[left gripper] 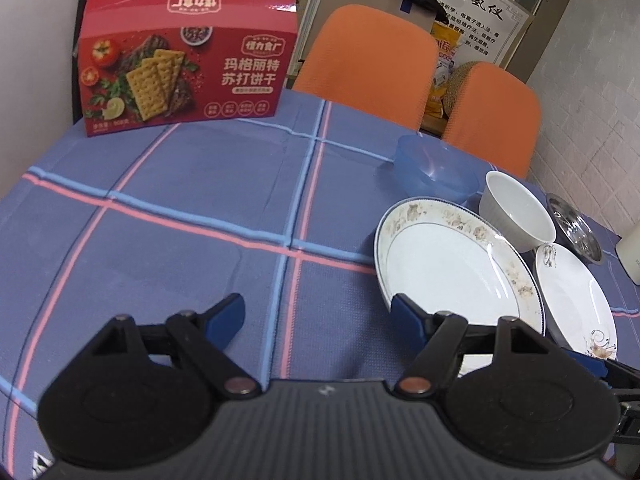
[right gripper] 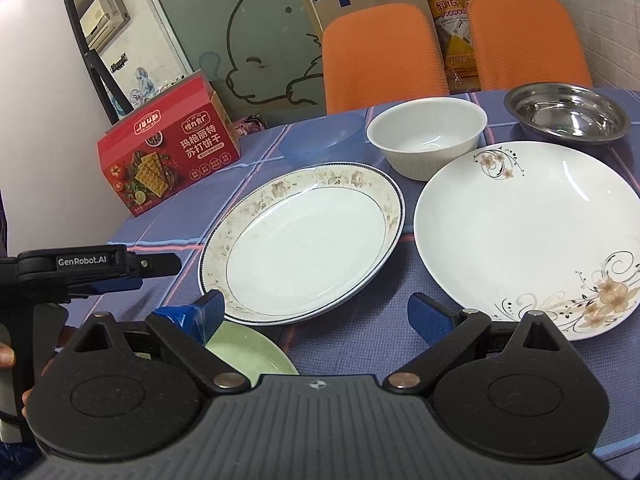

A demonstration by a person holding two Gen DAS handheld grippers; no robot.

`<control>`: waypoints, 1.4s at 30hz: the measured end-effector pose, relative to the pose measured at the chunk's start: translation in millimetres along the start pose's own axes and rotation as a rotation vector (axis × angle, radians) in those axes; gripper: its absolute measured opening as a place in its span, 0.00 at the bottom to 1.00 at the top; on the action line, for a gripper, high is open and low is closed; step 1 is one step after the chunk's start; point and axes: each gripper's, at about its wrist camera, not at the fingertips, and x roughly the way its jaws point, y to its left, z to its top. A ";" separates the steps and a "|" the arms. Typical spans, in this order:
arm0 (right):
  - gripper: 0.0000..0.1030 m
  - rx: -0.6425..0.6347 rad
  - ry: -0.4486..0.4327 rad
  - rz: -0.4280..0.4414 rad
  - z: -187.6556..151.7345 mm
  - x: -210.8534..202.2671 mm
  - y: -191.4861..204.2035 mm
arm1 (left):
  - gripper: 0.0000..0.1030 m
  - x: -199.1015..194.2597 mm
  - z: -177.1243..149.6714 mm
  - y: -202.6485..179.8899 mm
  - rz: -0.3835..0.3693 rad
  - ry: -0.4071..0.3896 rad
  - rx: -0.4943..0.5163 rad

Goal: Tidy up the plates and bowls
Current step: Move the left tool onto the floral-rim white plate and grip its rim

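A white plate with a worn brown rim (right gripper: 304, 240) (left gripper: 456, 260) lies mid-table. A white plate with flower prints (right gripper: 528, 232) (left gripper: 576, 300) lies to its right. Behind them stand a white bowl (right gripper: 426, 136) (left gripper: 516, 212), a clear blue bowl (right gripper: 324, 136) (left gripper: 436, 168) and a steel bowl (right gripper: 566, 114) (left gripper: 572, 226). A small green plate (right gripper: 248, 350) lies at the near edge under my right gripper's left finger. My right gripper (right gripper: 316, 318) is open and empty, just short of the two plates. My left gripper (left gripper: 318, 314) is open and empty over the cloth, left of the brown-rimmed plate.
A red cracker box (left gripper: 184, 64) (right gripper: 172, 160) stands at the far left of the blue checked tablecloth (left gripper: 180, 220). Two orange chairs (right gripper: 380, 52) stand behind the table. A white object (left gripper: 630, 256) stands at the right edge.
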 end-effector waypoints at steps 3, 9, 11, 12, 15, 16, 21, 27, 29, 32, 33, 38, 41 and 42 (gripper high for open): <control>0.83 0.031 0.030 0.014 2.3 7.0 -9.5 | 0.72 6.7 3.1 -2.1 -0.002 0.007 0.000; 0.83 0.095 0.017 0.033 3.0 0.7 -25.6 | 0.72 15.6 9.6 -5.5 0.003 0.012 0.014; 0.83 0.138 0.009 0.019 3.1 -0.8 -32.4 | 0.72 18.2 12.2 -8.1 0.000 0.012 0.021; 0.83 0.151 0.009 0.014 3.1 -0.9 -33.4 | 0.72 19.4 13.4 -10.2 -0.003 0.011 0.027; 0.83 0.111 0.024 0.025 7.2 3.8 -21.5 | 0.72 23.5 17.1 -18.5 -0.018 0.010 0.053; 0.83 0.087 0.022 0.033 10.1 5.4 -15.4 | 0.72 25.2 18.2 -21.0 -0.021 0.012 0.063; 0.83 0.009 0.019 0.001 27.0 18.0 2.2 | 0.72 37.5 25.6 -29.7 -0.015 0.032 0.104; 0.83 -0.008 0.069 -0.003 28.9 35.3 2.5 | 0.72 47.5 30.6 -30.2 0.013 0.047 0.128; 0.83 -0.011 0.073 -0.011 30.0 37.9 3.1 | 0.72 46.7 31.2 -27.3 0.014 0.046 0.123; 0.85 -0.016 0.079 -0.027 31.0 42.1 5.4 | 0.72 45.1 32.0 -22.4 0.024 0.044 0.117; 0.85 -0.021 0.078 -0.036 31.1 42.7 7.2 | 0.72 44.7 32.2 -21.0 0.030 0.043 0.115; 0.85 -0.052 0.087 -0.036 31.5 47.8 14.7 | 0.72 44.9 34.0 -17.6 0.034 0.041 0.105; 0.85 -0.060 0.091 -0.029 33.9 50.4 15.4 | 0.72 47.1 36.1 -21.4 0.033 0.040 0.117; 0.85 -0.060 0.090 -0.024 35.0 51.7 13.7 | 0.72 48.3 37.0 -23.3 0.031 0.039 0.123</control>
